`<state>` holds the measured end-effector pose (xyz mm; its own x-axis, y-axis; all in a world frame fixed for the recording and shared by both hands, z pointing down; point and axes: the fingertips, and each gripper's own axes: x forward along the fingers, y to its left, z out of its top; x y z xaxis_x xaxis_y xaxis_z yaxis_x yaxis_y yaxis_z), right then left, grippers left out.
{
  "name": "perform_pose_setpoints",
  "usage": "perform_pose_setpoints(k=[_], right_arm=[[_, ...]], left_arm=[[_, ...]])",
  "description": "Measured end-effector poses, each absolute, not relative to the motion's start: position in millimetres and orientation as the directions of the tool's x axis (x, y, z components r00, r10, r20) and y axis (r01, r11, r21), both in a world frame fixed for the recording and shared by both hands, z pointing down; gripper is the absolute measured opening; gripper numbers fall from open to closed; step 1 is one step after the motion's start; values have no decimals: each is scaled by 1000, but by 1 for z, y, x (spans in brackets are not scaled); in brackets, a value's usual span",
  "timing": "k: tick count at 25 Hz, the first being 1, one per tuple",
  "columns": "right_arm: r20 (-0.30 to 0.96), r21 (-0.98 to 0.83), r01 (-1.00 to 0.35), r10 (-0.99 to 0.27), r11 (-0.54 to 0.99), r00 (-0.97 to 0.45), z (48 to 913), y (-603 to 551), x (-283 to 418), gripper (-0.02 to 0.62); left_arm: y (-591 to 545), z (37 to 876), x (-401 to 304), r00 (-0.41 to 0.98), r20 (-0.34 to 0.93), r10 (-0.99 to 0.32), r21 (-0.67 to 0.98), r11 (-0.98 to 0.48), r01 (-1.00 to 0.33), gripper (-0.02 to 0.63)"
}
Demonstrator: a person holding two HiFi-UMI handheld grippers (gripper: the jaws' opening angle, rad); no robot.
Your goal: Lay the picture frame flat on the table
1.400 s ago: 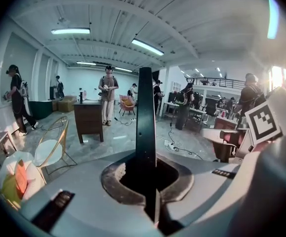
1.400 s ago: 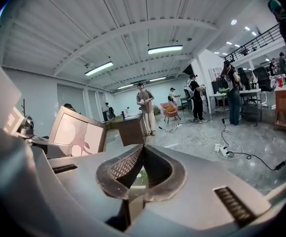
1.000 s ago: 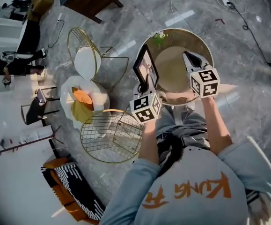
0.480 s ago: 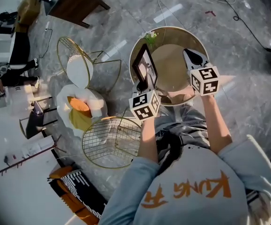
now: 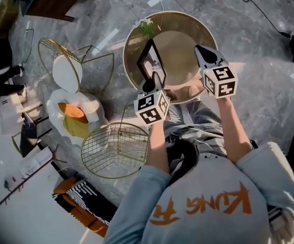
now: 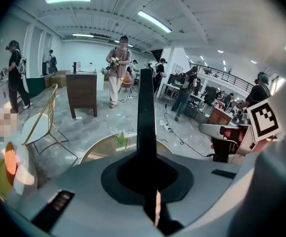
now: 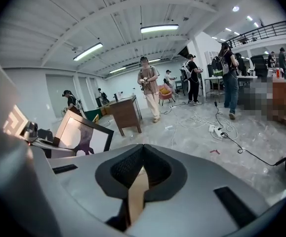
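Note:
The black picture frame (image 5: 151,61) stands on edge, tilted, over the left part of the round gold-rimmed table (image 5: 183,40). My left gripper (image 5: 154,81) is shut on its lower edge. In the left gripper view the frame (image 6: 145,102) shows edge-on as a dark bar rising from between the jaws of the left gripper (image 6: 147,168). My right gripper (image 5: 206,53) hovers over the table's right side, shut with nothing in it. In the right gripper view the right gripper (image 7: 142,154) has its jaws closed, and the frame (image 7: 81,132) shows its white picture at the left.
A small green sprig (image 5: 145,26) sits at the table's far left rim. Gold wire chairs (image 5: 68,65) and a wire seat (image 5: 115,149) stand left of the table, beside a white cushion (image 5: 74,113). A dark wooden cabinet (image 7: 125,113), floor cables and several people are further off.
The head camera has swung, so the table and chairs sit higher and further left in the picture. The left gripper still holds the frame on edge. The right gripper stays shut over the table.

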<state>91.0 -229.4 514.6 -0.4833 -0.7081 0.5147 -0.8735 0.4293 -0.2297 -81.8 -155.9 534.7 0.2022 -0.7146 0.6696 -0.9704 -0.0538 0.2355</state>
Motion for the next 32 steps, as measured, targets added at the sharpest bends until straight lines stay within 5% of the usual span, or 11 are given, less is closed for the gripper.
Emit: perform_pose_setpoints(k=[32], right_arm=[[729, -235, -911, -559, 339, -396, 680, -222, 125, -2]], left_arm=[[-196, 714, -28, 409, 788, -460, 379, -163, -911, 26]])
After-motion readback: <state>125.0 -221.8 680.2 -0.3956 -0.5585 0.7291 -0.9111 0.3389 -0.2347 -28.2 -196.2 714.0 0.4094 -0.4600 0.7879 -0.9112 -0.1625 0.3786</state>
